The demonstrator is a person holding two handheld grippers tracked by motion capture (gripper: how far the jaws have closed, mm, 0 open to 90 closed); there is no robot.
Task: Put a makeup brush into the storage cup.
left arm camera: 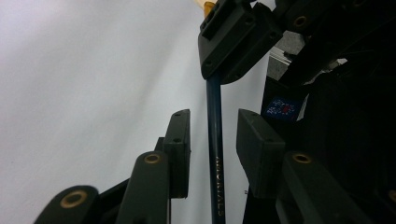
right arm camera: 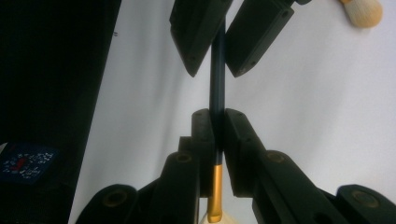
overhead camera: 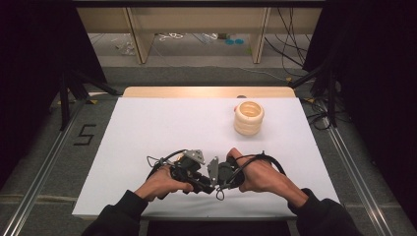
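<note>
high view: 2 hands meet low on the white bench [overhead camera: 147, 128], the left gripper [overhead camera: 193, 173] and right gripper [overhead camera: 220, 173] facing each other, likely to pass something across; a cream ribbed ring stack [overhead camera: 249, 118] stands well apart, far right. left gripper view: a slim dark blue brush handle [left arm camera: 215, 140] runs between its own jaws, which stand partly apart, not yet pressing, while the other gripper's jaws clamp it above. right gripper view: its jaws are clamped shut on the handle just above a gold ferrule [right arm camera: 215, 193] with pale bristles below; a second brush head [right arm camera: 363, 11] lies on the bench, top right.
</note>
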